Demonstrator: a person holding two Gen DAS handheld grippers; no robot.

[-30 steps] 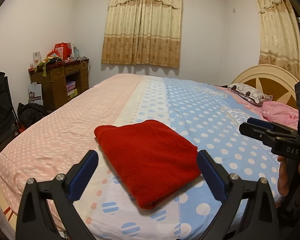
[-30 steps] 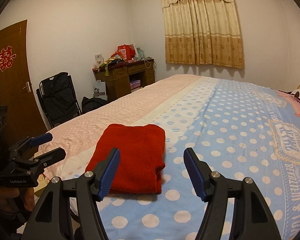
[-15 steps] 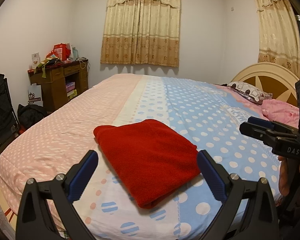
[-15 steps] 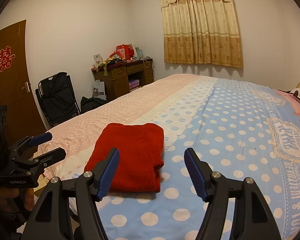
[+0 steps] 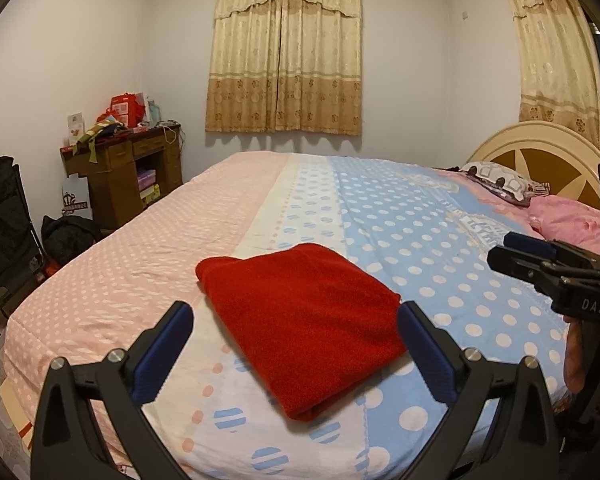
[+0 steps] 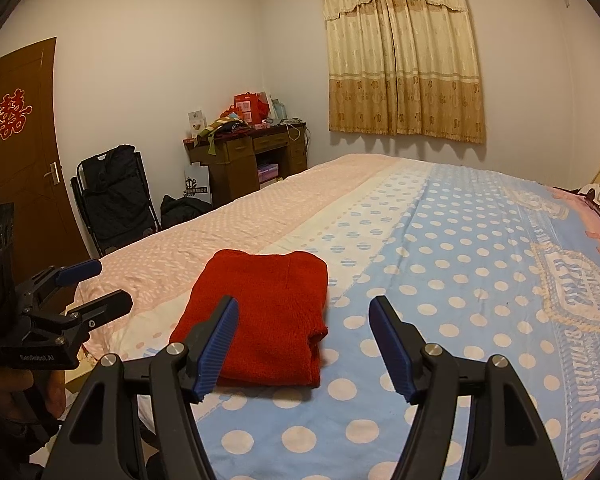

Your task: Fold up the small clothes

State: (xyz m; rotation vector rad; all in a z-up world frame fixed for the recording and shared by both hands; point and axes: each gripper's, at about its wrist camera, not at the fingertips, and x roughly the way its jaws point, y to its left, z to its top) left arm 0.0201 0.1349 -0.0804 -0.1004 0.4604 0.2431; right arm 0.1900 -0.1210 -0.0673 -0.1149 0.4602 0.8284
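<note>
Left wrist view: red garment (image 5: pixel 302 320) lies folded on the bed (image 5: pixel 420 216) (polka-dot sheet), left gripper (image 5: pixel 296 350) and right gripper (image 6: pixel 302 346) both spread wide, holding nothing.

One red folded garment (image 5: pixel 304 320) lies on one bed (image 5: pixel 400 216). Two grippers show, the left gripper (image 5: pixel 296 354) and the right gripper (image 6: pixel 302 350). Far off: two curtains, one (image 5: pixel 284 68) centre, another (image 5: pixel 556 56) right; one desk (image 5: pixel 128 172); one door (image 6: pixel 18 152); two pillows (image 5: pixel 504 180).
</note>
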